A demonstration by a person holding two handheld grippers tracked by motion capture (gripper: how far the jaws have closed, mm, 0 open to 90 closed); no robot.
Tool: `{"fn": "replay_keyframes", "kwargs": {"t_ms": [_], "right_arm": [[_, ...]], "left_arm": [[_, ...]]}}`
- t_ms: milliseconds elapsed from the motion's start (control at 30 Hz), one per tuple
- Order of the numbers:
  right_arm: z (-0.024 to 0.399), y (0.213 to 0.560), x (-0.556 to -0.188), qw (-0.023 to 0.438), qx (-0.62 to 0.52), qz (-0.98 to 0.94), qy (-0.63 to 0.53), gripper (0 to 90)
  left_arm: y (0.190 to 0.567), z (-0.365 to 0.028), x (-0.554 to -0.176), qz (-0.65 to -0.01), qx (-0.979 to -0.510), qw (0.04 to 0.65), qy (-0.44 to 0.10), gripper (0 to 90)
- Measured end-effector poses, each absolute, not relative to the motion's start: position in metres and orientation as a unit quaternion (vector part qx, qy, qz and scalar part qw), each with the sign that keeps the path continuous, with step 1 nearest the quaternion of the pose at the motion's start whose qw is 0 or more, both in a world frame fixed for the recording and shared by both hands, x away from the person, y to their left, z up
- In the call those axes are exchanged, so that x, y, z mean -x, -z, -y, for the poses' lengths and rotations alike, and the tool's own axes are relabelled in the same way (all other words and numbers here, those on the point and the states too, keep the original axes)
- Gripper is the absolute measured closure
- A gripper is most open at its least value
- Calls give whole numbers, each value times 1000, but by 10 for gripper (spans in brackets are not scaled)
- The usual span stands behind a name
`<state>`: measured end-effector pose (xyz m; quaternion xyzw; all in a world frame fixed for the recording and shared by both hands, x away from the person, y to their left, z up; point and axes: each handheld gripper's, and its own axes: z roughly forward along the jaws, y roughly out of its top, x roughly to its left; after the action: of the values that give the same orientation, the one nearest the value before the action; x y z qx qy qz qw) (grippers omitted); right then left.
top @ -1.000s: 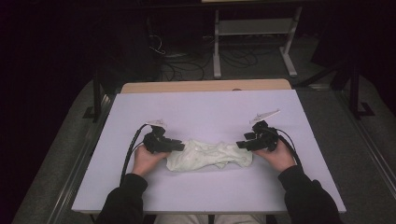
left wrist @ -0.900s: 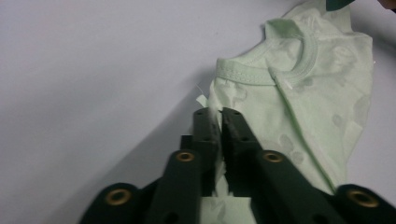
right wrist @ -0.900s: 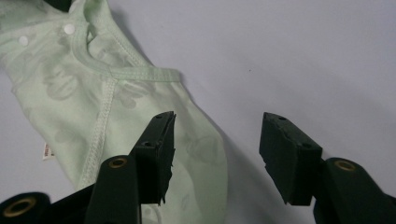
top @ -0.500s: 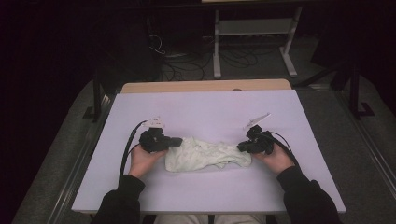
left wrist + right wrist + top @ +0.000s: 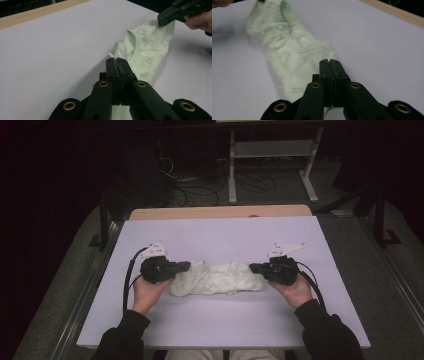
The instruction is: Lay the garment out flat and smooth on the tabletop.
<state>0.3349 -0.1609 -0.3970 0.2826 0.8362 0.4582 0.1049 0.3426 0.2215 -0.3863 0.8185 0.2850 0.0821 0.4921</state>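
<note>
A pale green garment (image 5: 217,277) lies bunched in a long strip across the middle of the white table (image 5: 215,235). My left gripper (image 5: 186,265) is shut on the garment's left end, and my right gripper (image 5: 254,268) is shut on its right end. In the left gripper view my jaws (image 5: 117,61) are pressed together over a hem of the garment (image 5: 147,47), and the right gripper (image 5: 162,20) shows at the far end. In the right gripper view my jaws (image 5: 329,62) are closed at the near edge of the garment (image 5: 289,47), which runs away toward the upper left.
A wooden strip (image 5: 220,212) borders the table's far edge. Beyond it, on the dark floor, are a metal stand (image 5: 270,150) and loose cables (image 5: 200,185). Bare tabletop lies all around the garment.
Both hands have risen a little and moved apart. The garment now stretches longer and straighter between the two grippers.
</note>
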Motion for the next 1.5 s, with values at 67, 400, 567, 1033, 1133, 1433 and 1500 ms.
{"fn": "replay_keyframes", "kwargs": {"t_ms": [67,400,567,1033,1133,1433,1500], "right_arm": [[157,399,-327,75,-268,-841,-464,878],[134,429,-306,-16,-238,-882,-407,877],[138,432,-304,-35,-243,-882,-402,876],[156,421,-306,-53,-258,-873,-411,722],[161,416,-309,-45,-267,-867,-419,674],[164,408,-320,-28,-295,-848,-440,526],[161,409,-325,-35,-301,-847,-436,504]], "left_arm": [[394,-225,-335,-288,-825,480,-76,888],[413,-244,-327,-313,-819,479,-49,884],[413,-243,-322,-308,-821,479,-47,881],[415,-238,-317,-289,-833,470,-39,880],[414,-237,-316,-283,-836,469,-41,881],[412,-237,-312,-269,-837,474,-39,880],[412,-237,-312,-269,-838,473,-39,880]]}}
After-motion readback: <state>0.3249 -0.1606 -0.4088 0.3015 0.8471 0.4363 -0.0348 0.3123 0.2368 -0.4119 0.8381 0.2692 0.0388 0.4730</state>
